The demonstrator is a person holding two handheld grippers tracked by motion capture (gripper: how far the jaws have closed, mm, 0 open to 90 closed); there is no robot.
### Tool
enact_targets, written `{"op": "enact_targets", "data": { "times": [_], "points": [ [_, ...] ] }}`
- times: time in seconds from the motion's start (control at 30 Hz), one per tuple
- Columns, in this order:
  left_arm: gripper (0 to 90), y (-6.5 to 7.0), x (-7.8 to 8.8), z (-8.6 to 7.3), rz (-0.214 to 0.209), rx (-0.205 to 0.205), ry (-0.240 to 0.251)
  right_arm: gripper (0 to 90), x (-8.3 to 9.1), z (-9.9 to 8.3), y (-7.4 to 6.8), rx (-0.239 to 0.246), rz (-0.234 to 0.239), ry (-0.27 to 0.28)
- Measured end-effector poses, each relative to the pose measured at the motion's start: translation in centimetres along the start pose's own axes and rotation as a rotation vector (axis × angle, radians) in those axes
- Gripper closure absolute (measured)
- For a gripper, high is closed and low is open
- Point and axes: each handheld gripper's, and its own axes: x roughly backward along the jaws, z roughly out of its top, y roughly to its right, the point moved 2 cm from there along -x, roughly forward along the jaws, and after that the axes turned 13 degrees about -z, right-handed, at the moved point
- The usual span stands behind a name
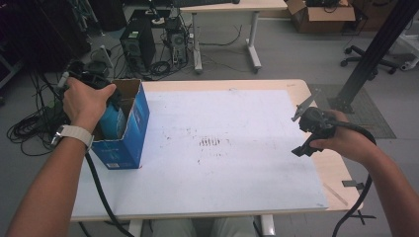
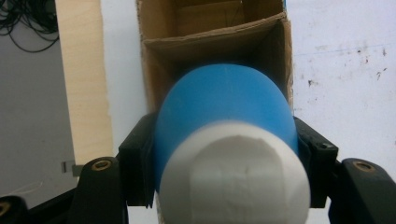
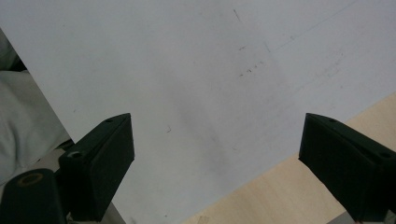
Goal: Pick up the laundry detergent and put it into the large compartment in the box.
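Bottle: a blue bottle (image 2: pixel 224 100) with a white cap (image 2: pixel 236 179), held above the open top of a blue cardboard box (image 1: pixel 136 123), its lower end down inside the box's brown interior.
Left tongs: the left tongs (image 2: pixel 224 158) are clenched on the bottle, one black jaw pressed to each side of its blue body just below the cap; the person's left hand (image 1: pixel 86 101) holds them over the box.
Box: standing upright at the left edge of the tabletop (image 1: pixel 222 148), flaps open, a cardboard divider visible inside.
Right tongs: the right tongs (image 3: pixel 215 158) are released, jaws spread wide with nothing between them, hovering over the tabletop's right edge in the right hand (image 1: pixel 346 140), well apart from the box.
Tabletop: a white sheet, scuffed with dark marks, over pale wood.
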Motion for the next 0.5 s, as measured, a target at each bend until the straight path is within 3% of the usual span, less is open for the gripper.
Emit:
{"op": "enact_targets", "data": {
  "times": [0.3, 0.5],
  "points": [
    [37.5, -0.5, -2.4, -0.6, 0.015, 0.003, -0.005, 10.3, -0.2, -0.5, 0.1, -0.009, 0.000, -0.010],
    [37.5, -0.7, -3.5, -0.9, 0.001, 0.003, -0.013, 10.2, 0.0, -0.3, 0.1, -0.008, -0.003, -0.009]
  ]
}}
